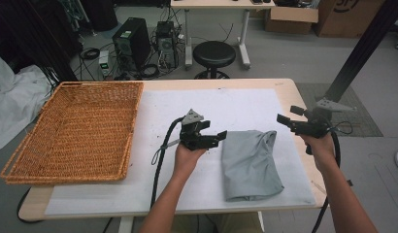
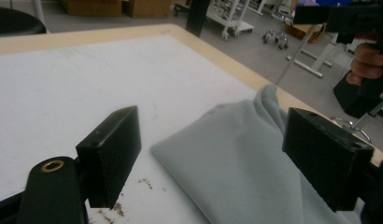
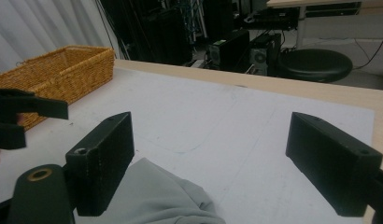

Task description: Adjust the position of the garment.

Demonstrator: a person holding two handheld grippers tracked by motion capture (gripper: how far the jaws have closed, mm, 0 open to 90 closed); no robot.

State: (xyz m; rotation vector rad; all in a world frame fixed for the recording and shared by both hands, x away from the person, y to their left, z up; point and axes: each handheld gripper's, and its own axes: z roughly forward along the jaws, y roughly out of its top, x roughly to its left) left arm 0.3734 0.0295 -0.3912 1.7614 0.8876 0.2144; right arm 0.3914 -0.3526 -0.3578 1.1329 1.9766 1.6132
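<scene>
White-padded surface (image 1: 207,104) carries a folded grey cloth (image 1: 249,162), flanked by left tool (image 1: 214,138) and right tool (image 1: 289,121), both held apart, unloaded, likely for pickup toward wicker basket (image 1: 75,131).

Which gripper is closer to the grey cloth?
The left gripper: its open jaws sit right at the upper left edge of the folded grey fabric cloth. The right gripper is held up past the cloth's far right corner, also open.
</scene>
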